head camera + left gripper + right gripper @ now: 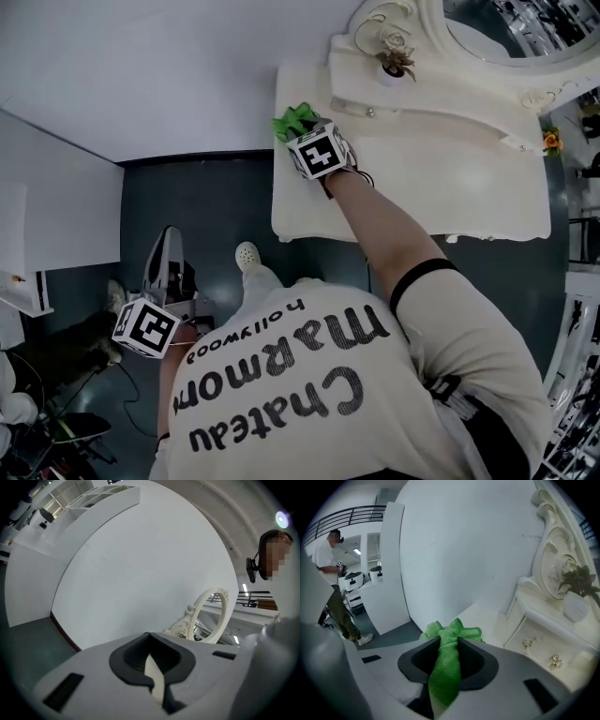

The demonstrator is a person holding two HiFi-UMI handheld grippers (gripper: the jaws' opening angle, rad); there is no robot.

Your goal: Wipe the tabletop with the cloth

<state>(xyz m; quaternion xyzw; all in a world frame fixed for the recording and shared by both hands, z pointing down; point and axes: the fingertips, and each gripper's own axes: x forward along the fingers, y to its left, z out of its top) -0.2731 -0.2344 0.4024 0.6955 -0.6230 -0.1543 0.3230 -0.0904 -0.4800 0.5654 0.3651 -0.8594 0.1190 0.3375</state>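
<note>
Both closed: right gripper on cloth at tabletop corner beside drawers, left gripper empty.

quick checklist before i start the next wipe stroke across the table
1. Cloth gripped: ok. The green cloth is pinched between the jaws of the right gripper.
2. Start position: ok. The cloth sits at the far left corner of the tabletop, by the wall.
3. Cloth pressed flat on the top: cannot tell. It shows bunched ahead of the jaws.
4. Stroke path: ok. In the head view, nothing lies on the tabletop to the right of the cloth.
5. Potted plant: ok. It stands upright on the raised shelf, off the wiping surface.
6. Left gripper: ok. It hangs low, away from the table, jaws together on nothing.
</note>
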